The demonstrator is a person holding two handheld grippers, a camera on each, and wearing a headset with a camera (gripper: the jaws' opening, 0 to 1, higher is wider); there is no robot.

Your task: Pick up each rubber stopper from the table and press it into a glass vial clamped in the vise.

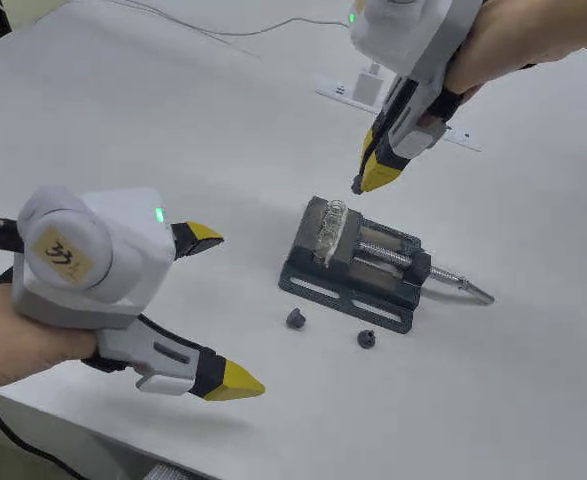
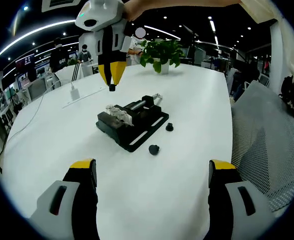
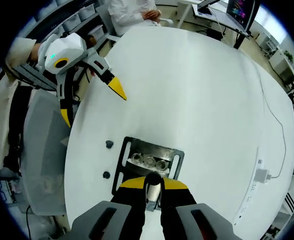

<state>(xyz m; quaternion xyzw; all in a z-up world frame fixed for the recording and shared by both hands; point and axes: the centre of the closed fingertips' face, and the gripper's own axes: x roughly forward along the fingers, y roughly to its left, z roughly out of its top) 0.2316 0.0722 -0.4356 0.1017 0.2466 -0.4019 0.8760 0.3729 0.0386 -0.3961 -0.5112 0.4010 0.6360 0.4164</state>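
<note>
My left gripper (image 1: pixel 221 308) spread wide, its yellow sticker (image 1: pixel 61 257) unreadable to me, right gripper (image 1: pixel 361 184) pinching a rubber stopper (image 3: pixel 153 179) just above the glass vials (image 1: pixel 330 228) in the vise (image 1: pixel 373 272), two loose stoppers (image 1: pixel 295 318) beside it.

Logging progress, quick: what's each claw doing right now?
Left claw: open, empty.
Right claw: shut on a rubber stopper, above the vise.

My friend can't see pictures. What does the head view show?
The right claw holds a dark rubber stopper just above glass vials clamped in a small vise on a white table. Two more stoppers lie beside the vise, and the left claw hovers open nearby.
</note>
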